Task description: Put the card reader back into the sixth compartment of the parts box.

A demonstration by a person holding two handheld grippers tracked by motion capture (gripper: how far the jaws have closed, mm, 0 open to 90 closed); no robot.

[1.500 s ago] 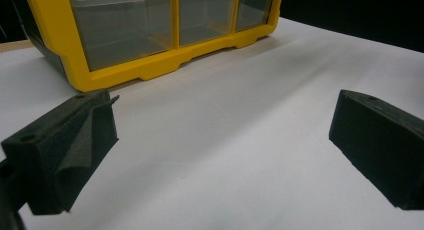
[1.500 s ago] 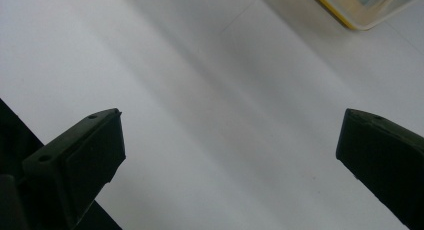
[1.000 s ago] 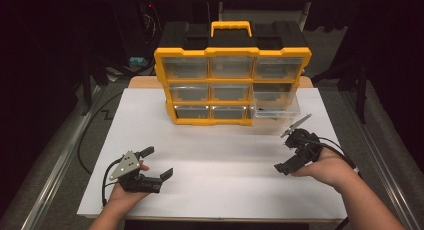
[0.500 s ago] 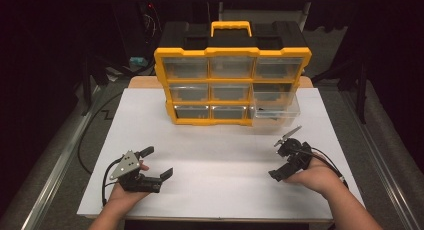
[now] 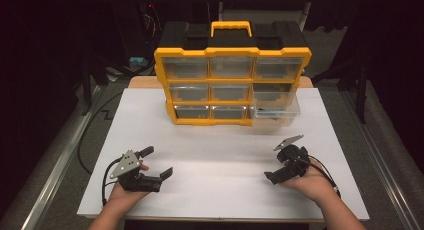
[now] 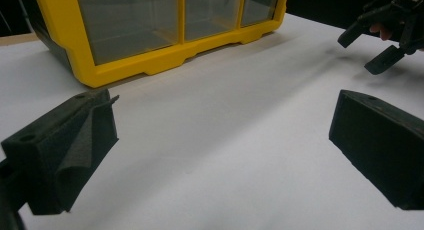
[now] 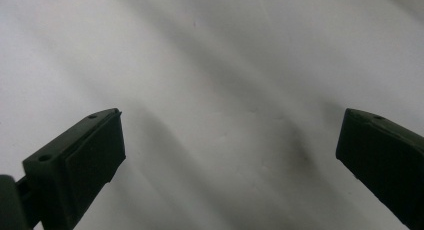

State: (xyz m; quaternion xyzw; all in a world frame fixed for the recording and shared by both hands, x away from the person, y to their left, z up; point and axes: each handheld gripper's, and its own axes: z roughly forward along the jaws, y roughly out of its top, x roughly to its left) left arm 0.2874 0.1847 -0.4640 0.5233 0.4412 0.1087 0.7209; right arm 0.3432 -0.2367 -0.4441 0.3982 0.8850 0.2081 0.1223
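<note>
Both tools, the left gripper (image 5: 159,162) at lower left and the right gripper (image 5: 274,165) at lower right, rest wide open and empty, well short of the yellow drawer cabinet (image 5: 232,85) at upper centre, whose pulled-out clear drawer (image 5: 275,110) likely needs reaching next.

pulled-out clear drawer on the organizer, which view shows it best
The high view: the pulled-out clear drawer sticks out from the lower right of the yellow organizer, whole and unblocked, with something dark inside it that is too small to identify. The left gripper view catches the organizer's bottom drawers, all pushed in. The right gripper view looks down at the white table.
</note>
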